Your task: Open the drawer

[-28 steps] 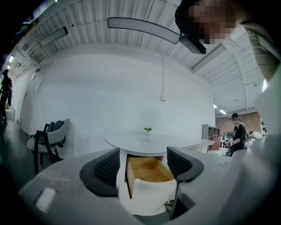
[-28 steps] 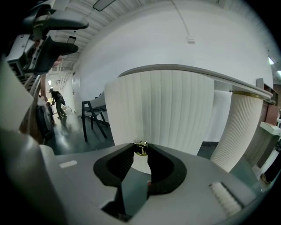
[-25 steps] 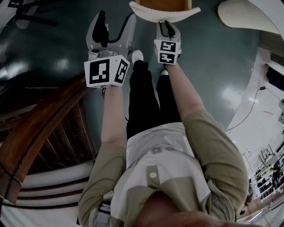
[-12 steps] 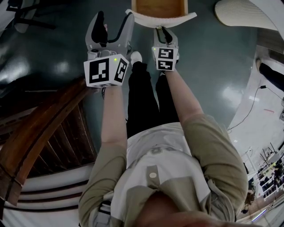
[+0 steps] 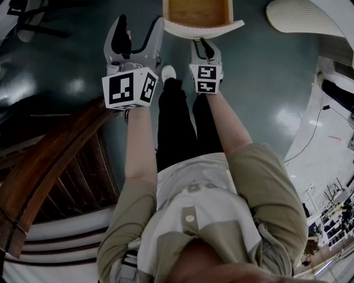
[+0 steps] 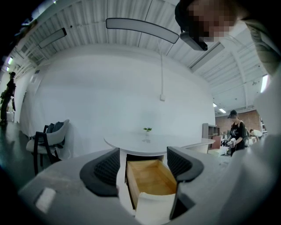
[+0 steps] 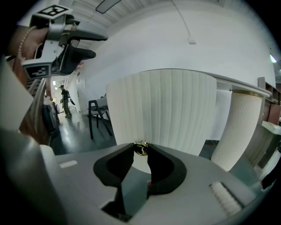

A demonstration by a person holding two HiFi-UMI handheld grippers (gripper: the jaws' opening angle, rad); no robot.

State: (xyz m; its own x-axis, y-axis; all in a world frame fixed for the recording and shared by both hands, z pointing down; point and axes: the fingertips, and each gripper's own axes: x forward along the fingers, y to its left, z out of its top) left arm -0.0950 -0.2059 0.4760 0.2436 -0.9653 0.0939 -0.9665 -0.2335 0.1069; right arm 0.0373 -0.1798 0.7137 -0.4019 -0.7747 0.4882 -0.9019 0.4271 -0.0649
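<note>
Right gripper point(image 7: 140, 151) clamped on brass knob point(image 7: 141, 146) of drawer point(image 5: 206, 27), part open. Left gripper point(image 6: 144, 163) agape, idle. Best: pull straight toward near side, level, no twisting, grip firm.

floor point(image 5: 265, 77): dark teal, glossy, with pale glare patches. a black cable point(image 5: 310, 135) trails across it at right. curved dark-wood slatted structure point(image 5: 50, 166) at left in the head view.

wall point(image 6: 101, 92): plain white. ceiling point(image 6: 131, 11): white ribbed panels, with one long curved light panel point(image 6: 141, 27).

dark chair point(image 6: 46, 143) by the wall at left. round white table point(image 6: 153, 143) with a small plant point(image 6: 147, 129) on top. fluted white pedestal point(image 7: 243, 127) at right. brick wall point(image 6: 248, 117) far right, with a shelf point(image 6: 210, 130) near it.
</note>
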